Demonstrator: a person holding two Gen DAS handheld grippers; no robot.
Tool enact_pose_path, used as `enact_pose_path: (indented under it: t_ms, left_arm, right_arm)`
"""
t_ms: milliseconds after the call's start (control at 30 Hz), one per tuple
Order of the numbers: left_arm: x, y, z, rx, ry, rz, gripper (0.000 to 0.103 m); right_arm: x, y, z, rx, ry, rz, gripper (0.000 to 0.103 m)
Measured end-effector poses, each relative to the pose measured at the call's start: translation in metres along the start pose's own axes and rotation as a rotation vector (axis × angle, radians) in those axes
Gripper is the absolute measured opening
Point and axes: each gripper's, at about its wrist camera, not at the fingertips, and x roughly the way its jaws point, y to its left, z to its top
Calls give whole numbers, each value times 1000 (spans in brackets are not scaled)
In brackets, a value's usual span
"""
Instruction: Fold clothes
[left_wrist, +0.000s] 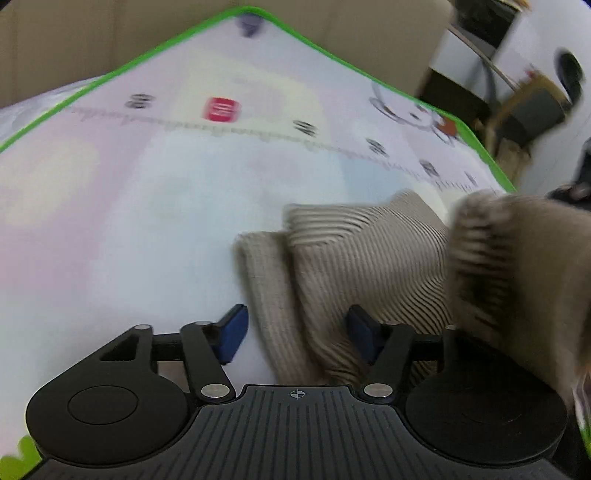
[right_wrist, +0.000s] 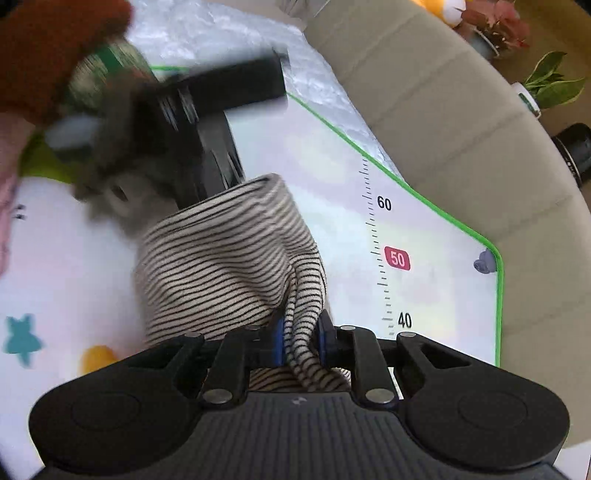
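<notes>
Here, view by view:

Striped garment (right_wrist: 236, 266): beige cloth with thin dark stripes, bunched and lifted above the play mat (right_wrist: 436, 229); in the left wrist view it (left_wrist: 354, 254) lies in ribbed folds from the lower middle toward the right edge, partly blurred.

Right gripper (right_wrist: 300, 338): blue pads (right_wrist: 279, 341) pressed close on a rope-like twist of the garment, which hangs out below them toward the camera.

Left gripper (left_wrist: 295, 332): jaws spread wide, one pad (left_wrist: 232, 334) over bare mat, the other at the cloth's folds; whether it touches them I cannot tell.

Only in the right wrist view: the left gripper's black body (right_wrist: 207, 122) behind the raised cloth, blurred; a printed ruler (right_wrist: 380, 243) with 60, a red 50 and 40; a beige sofa (right_wrist: 461, 122); potted plants (right_wrist: 546, 85).

Only in the left wrist view: the mat's green-edged far corner (left_wrist: 247, 11), a cartoon figure (left_wrist: 417, 110) printed near its right edge, dim furniture (left_wrist: 532, 107) beyond.
</notes>
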Motion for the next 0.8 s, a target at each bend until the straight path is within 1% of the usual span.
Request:
enact_pose_path:
  t_ms: [67,100,133,200,267,300,367,400,467,500,533,567,600,633,667,767,800]
  left_arm:
    - [-19,10,3,-34,-55,54,65]
    - [-34,14,4,-56,-102,60,66]
    - [-49,18,5,-91,-156,44,67]
    - [-71,20,6,-128,-240,-29,72]
    - [-86,13,7,-101,-303,-136,77]
    - [-87,8,6,-80,-310,-181,77]
    - [-83,-6,3,-28,-289,-261,76]
    - [-77,-13,1,-1,-267,-280,75]
    - [-59,-27,-3,46,-209,-290,73]
    - [-50,-31,-5,55,-184,-294,72]
    - [-44,-32,-7,41,-179,-299,71]
    - [-38,-29,-6,18,-162,-308,71]
    - [-33,-26,-4,-5,-147,-314,69]
    - [-29,-22,-2,-28,-141,-310,66]
    - [-27,-18,-2,-46,-137,-307,63]
    - [-25,-16,-3,-64,-129,-308,64]
    - [-24,-18,-1,-54,-127,-296,65]
  right_arm:
    - [17,-5,0,-8,-6,-8,16]
    - [23,-7,-1,-2,-15,-10,16]
    - [30,-10,-2,10,-25,-8,16]
    - [46,-16,-7,38,-31,-10,16]
    - [65,-20,-13,72,-28,-6,17]
    - [66,-22,-15,96,-34,-11,17]
    - [69,-25,-19,143,-46,-21,20]
    - [71,-26,-21,167,-52,-26,21]
    - [74,-29,-26,214,-64,-36,27]
    - [75,-30,-28,237,-70,-41,33]
    - [76,-31,-30,258,-77,-48,37]
    - [72,-31,-34,277,-86,-63,48]
    - [67,-32,-37,324,-101,-75,56]
    - [61,-32,-41,376,-134,-80,65]
    - [54,-31,-44,428,-167,-84,69]
    - [34,-29,-54,584,-265,-98,69]
    - [27,-28,-57,636,-298,-103,70]
